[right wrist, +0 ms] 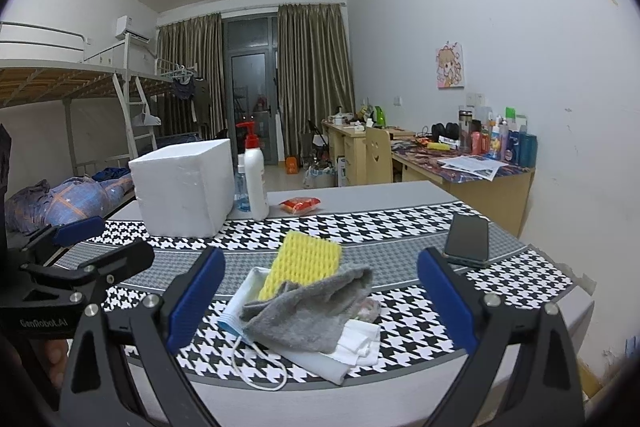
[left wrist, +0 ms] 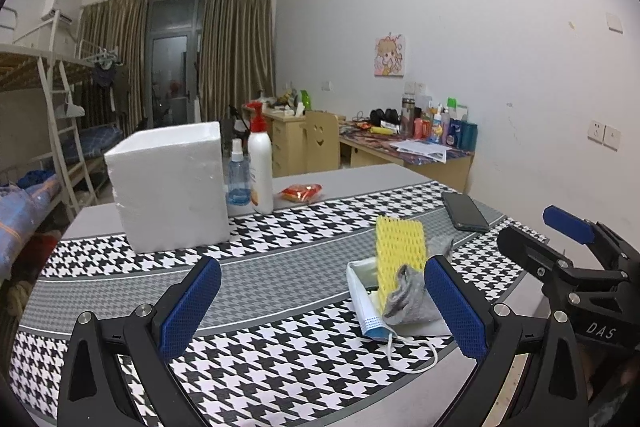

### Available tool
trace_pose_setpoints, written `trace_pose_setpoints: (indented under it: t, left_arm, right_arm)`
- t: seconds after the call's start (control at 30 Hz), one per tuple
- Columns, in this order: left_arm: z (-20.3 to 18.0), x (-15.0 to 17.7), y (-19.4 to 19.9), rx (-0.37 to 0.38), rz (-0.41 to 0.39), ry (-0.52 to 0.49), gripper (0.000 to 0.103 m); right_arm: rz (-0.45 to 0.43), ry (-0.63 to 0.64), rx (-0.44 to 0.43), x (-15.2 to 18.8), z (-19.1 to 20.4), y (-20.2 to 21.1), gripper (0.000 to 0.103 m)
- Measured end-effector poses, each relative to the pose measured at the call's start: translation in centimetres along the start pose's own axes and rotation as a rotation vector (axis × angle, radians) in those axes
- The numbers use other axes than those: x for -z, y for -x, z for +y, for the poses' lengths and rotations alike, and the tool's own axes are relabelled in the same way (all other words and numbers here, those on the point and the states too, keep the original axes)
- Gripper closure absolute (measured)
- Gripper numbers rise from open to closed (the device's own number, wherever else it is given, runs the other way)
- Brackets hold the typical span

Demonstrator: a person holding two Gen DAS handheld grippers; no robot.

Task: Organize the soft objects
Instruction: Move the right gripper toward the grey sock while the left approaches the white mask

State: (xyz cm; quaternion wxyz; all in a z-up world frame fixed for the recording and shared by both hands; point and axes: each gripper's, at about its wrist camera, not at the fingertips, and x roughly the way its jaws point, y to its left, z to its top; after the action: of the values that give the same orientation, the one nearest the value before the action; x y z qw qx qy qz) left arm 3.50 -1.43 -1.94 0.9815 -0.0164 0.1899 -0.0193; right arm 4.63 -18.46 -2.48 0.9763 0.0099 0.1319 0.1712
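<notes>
White foam: the box [right wrist: 184, 189] stands on the bench [right wrist: 400, 193] behind the heap of soft things and serves as my landmark; I judge it the likely place for them, though its top is not visible from either wrist view and I cannot tell whether anything lies inside. Nothing of the task appears done: all the soft items I can see lie in one loose pile on the houndstooth cloth [right wrist: 400, 223], in front of the box and nearer to me. I count one yellow foam net [right wrist: 304, 259], propped up at the back of the pile; one grey cloth [right wrist: 312, 311] draped over the front of it; one blue face mask [right wrist: 234, 321] with a white ear loop, at the pile's edge; and white folded fabric [right wrist: 356, 341] beneath, number of pieces unclear. My left gripper [left wrist: 322, 307] hovers with jaws spread wide and empty, the pile just beside its right finger. My right gripper [right wrist: 318, 291] is likewise spread and empty, the pile lying between its fingers but not touched. Beside the box stand one white pump bottle [right wrist: 256, 179] and one blue spray bottle [left wrist: 237, 179]; one red packet [right wrist: 300, 205] lies near them; one phone [right wrist: 468, 237] rests farthest from the box. Every pick is, in my estimate, still to do.
</notes>
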Motion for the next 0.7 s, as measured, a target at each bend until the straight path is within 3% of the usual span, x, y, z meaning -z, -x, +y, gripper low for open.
trace_pose_setpoints:
  t: [0.7]
  left_arm:
    - [0.0,0.7,-6.1,0.035,0.143,0.003,0.001]
  right_arm:
    - [0.121,-0.029,0.010,1.2,-1.2,-3.3,0.004]
